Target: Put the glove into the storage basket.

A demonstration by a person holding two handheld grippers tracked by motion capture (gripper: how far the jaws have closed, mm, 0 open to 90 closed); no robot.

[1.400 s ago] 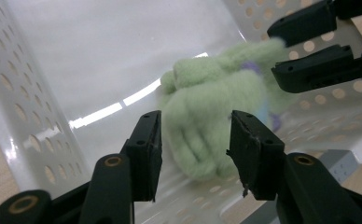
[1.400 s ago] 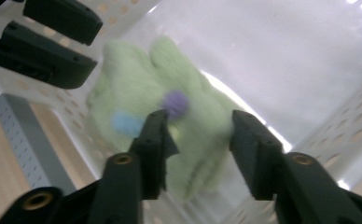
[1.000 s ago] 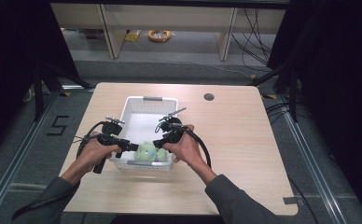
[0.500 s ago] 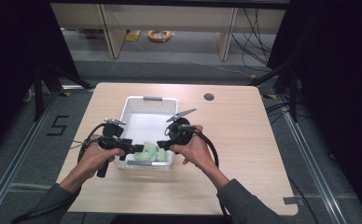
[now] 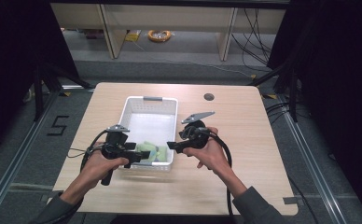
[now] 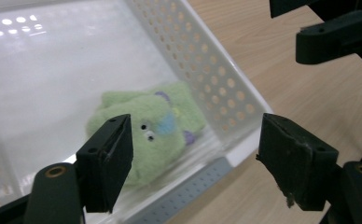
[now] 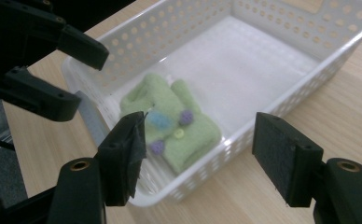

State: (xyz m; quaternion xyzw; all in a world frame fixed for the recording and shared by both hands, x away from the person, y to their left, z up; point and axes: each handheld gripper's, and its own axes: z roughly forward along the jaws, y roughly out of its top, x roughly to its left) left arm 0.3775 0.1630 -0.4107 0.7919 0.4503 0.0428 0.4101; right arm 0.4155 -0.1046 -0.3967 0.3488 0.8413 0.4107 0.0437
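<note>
Between the left tongs [image 6: 195, 154] there's nothing but air; jaws stand wide apart and have just been opening, w/ the green plush toy [image 6: 151, 128] lying past them inside the white basket [image 6: 207, 70], not pinched by either pad. Same deal w/ the right tongs [image 7: 200, 154]: jaws spread, just been opening too, nothing clamped, toy sitting beyond them in the basket.

From the high view, left tongs [image 5: 141, 156] hang over the near-left corner of the basket, right tongs [image 5: 172, 145] just outside the near-right wall, both pointing inward at each other. Person's left hand [image 5: 97, 163] and right hand [image 5: 209, 151] come up from the bottom edge, cables trailing back along the forearms.

Toy's at the near end of the basket, flat on the floor of it, up against the perforated right wall & front rim. Has a blue patch, purple dots, a yellow one, small eyes. Rest of the basket interior is bare white.

Basket sits on the wooden table [image 5: 244, 116], left of centre, long side running away from the person. Small round hole [image 5: 209, 97] in the table top near the far edge, well apart from the basket.
</note>
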